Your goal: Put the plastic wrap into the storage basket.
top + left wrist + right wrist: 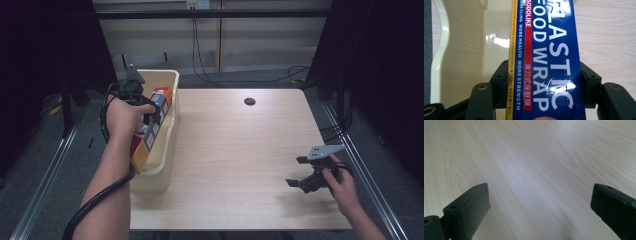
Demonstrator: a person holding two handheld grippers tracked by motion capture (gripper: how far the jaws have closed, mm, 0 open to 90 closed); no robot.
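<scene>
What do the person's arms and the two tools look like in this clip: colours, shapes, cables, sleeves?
Both forearms are bare, no sleeves showing. The left tool is black, with a thick black cable trailing below the arm. The right tool is black, with two blocky jaws and a grey three-cornered plate on top. Its jaw pads are flat, rectangular, with small screw holes.

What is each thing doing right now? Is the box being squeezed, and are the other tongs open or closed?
Plastic wrap box: gripped, tilted, lower end inside the tub.
Left tongs: shut on the plastic wrap box, one jaw on each side.
Right tongs: open, holding nothing, just above the table.
Cream tub: standing upright at the table's left edge.
Table: bare wood, with one small dark round spot near the far edge.
</scene>
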